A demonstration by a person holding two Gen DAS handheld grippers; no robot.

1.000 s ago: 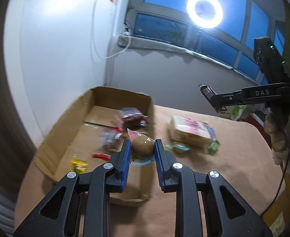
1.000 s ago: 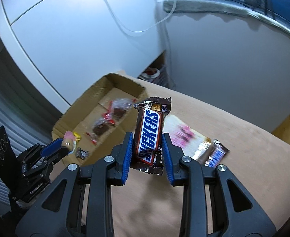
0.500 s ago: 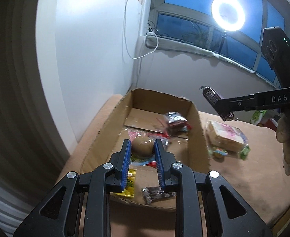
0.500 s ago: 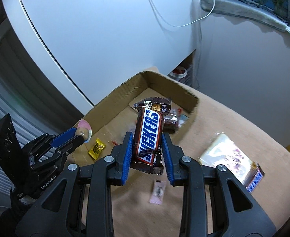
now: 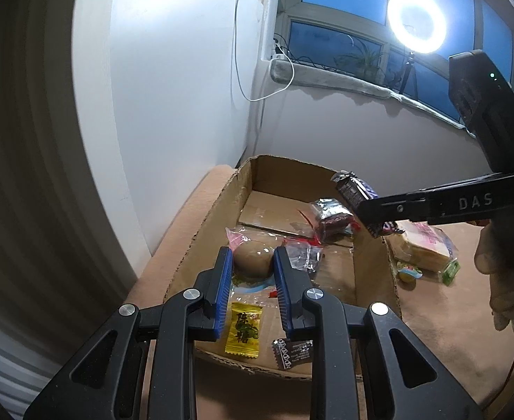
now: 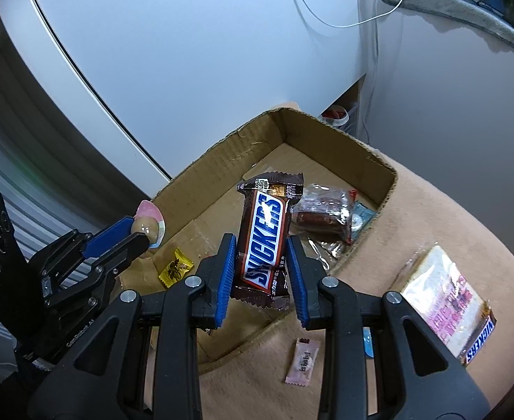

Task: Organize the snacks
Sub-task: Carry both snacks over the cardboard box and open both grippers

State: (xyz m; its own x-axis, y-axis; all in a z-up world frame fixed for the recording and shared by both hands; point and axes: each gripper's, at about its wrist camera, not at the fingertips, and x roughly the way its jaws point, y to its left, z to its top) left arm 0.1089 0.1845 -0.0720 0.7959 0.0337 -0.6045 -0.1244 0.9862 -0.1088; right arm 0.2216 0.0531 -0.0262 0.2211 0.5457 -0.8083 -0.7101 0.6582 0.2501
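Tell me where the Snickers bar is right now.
The Snickers bar stands upright, clamped in the right gripper, above the near right corner of the cardboard box, with the left gripper off to its left.

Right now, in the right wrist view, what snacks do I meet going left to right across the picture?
Wrapped egg in the left hand-held gripper → yellow candy → Snickers bar held by the right hand-held gripper → clear-wrapped dark snack → sandwich pack.
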